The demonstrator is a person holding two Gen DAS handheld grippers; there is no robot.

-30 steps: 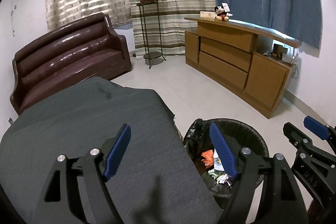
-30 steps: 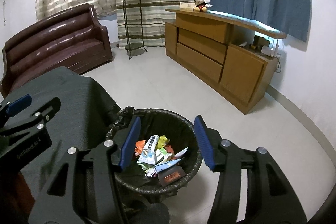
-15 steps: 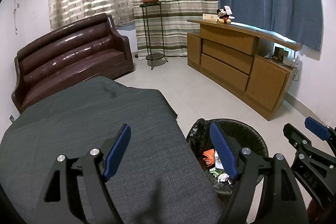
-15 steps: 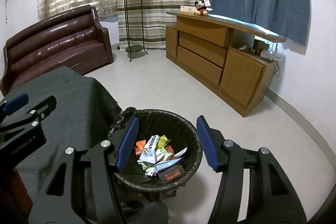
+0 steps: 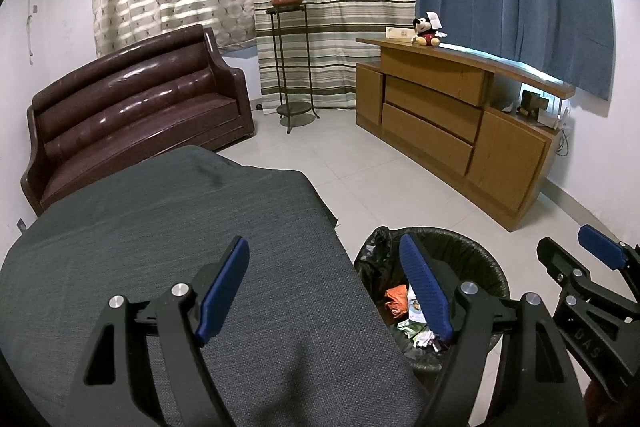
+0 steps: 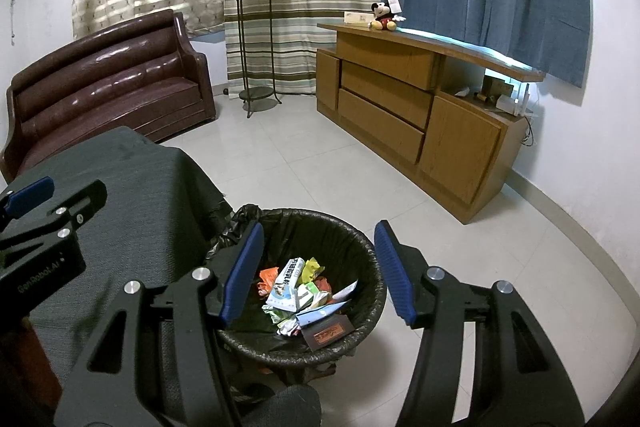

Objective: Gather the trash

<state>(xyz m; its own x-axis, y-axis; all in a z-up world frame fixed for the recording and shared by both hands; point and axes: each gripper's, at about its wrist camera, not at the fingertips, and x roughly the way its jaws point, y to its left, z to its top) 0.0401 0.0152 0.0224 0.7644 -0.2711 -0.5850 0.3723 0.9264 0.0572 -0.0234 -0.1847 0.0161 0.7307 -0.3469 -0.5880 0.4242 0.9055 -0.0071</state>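
Both tongs apart and empty — left tongs [image 5: 324,287] over the counter [image 5: 160,227], right tongs [image 6: 318,267] over the bin [image 6: 360,239]; the next grasp should pinch litter squarely.

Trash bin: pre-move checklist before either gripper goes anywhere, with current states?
1. Left gripper empty, jaws apart: ok.
2. Right gripper empty, jaws apart over the bin: ok.
3. Trash bin upright, liner in place: ok.
4. Wrappers lie inside the bin, none on the rim: ok.
5. Grey cloth-covered table free of trash where visible: ok; the part nearest the person is hidden by the grippers: cannot tell.
6. Floor around the bin free of litter: ok in view; behind the bin: cannot tell.
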